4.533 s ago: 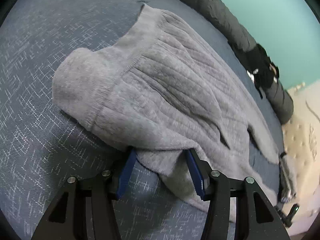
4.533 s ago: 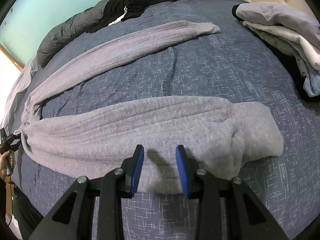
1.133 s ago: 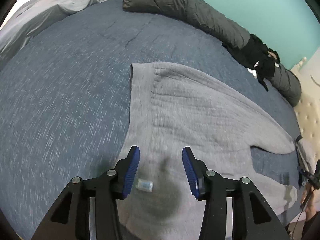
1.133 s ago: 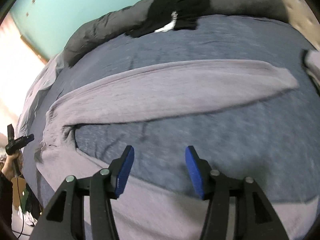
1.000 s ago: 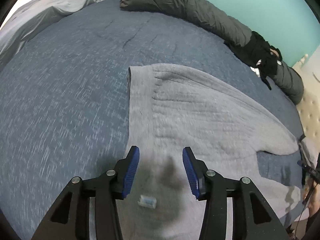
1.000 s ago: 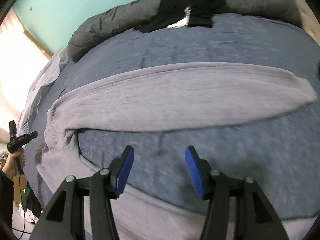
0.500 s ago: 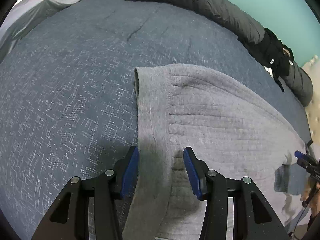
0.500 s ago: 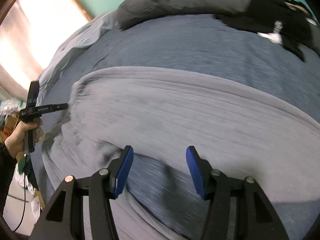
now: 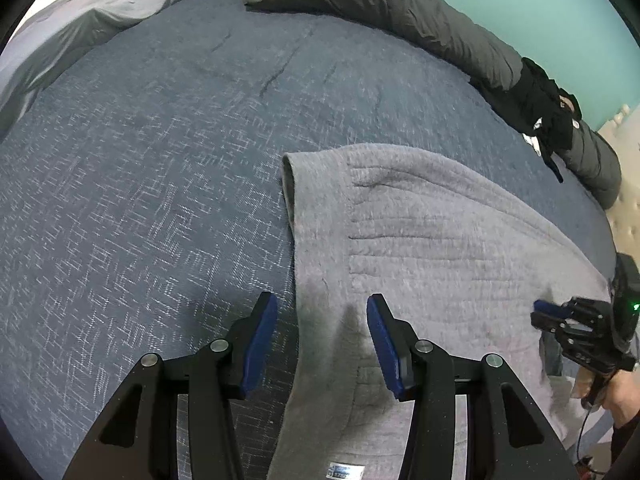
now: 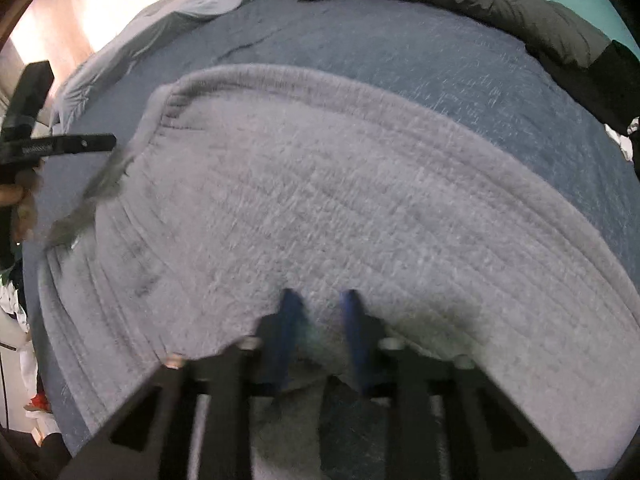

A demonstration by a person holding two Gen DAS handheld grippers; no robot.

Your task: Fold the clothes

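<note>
A grey knit garment (image 9: 420,240) lies spread flat on the blue bedspread (image 9: 140,160). My left gripper (image 9: 322,340) is open just above the garment's waistband edge, with a white label (image 9: 346,471) showing below it. My right gripper (image 10: 320,320) hovers low over the garment (image 10: 320,184) with its blue pads (image 10: 290,312) partly closed and nothing between them; the view is blurred. The right gripper also shows in the left wrist view (image 9: 580,328) at the right. The left gripper shows at the left edge of the right wrist view (image 10: 52,146).
A dark grey rolled duvet (image 9: 400,12) lies along the far side of the bed by the teal wall. Black clothes (image 9: 548,108) lie on it. A pale grey sheet (image 9: 80,28) is bunched at the far left. A padded headboard (image 9: 628,200) is at the right.
Both grippers let go of the garment earlier and moved. The left one moved to the waistband edge. The right one swung left, dropped close to the cloth, and its jaws narrowed.
</note>
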